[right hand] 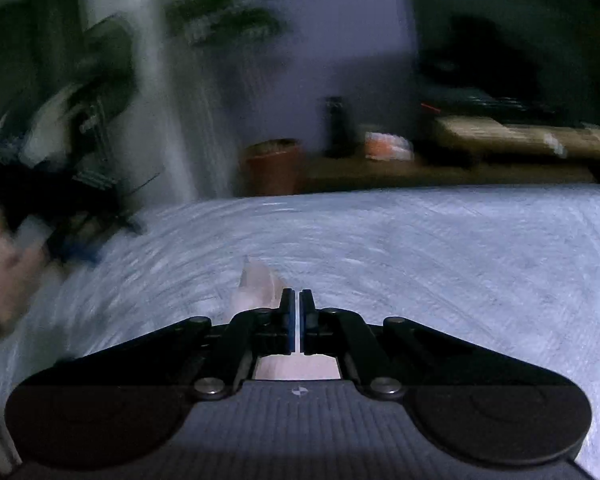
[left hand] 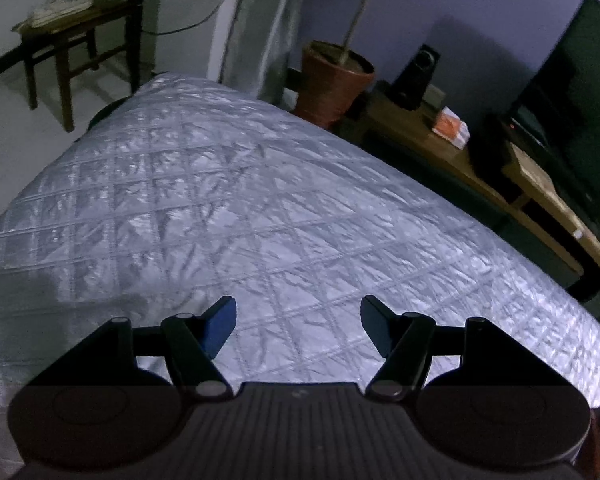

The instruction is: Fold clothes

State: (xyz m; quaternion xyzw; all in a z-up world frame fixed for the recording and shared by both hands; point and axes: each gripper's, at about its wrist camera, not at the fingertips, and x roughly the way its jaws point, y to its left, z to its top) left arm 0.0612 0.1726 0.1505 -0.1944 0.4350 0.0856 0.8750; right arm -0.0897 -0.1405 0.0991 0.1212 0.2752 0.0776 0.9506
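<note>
Pale pink cloth (right hand: pixel 260 284), a small peak of it, poked up just left of the right tongs (right hand: pixel 299 300), with more of the same pink showing beneath the closed jaws; whether the pads actually pinched it could not be told. Those jaws stood together with only a sliver between them. The cloth sat on the bed (right hand: pixel 440 248), on a quilted silver-grey cover, toward its near edge. The left tongs (left hand: pixel 299 316) hovered over the bed's near edge with the jaws wide apart and nothing between them. Beyond the far edge stood a terracotta plant pot (left hand: pixel 334 80), a low wooden TV bench (left hand: pixel 452 152) with a dark speaker (left hand: pixel 418 76) and a television (left hand: pixel 576 92), and a wooden chair (left hand: pixel 80 28).
</note>
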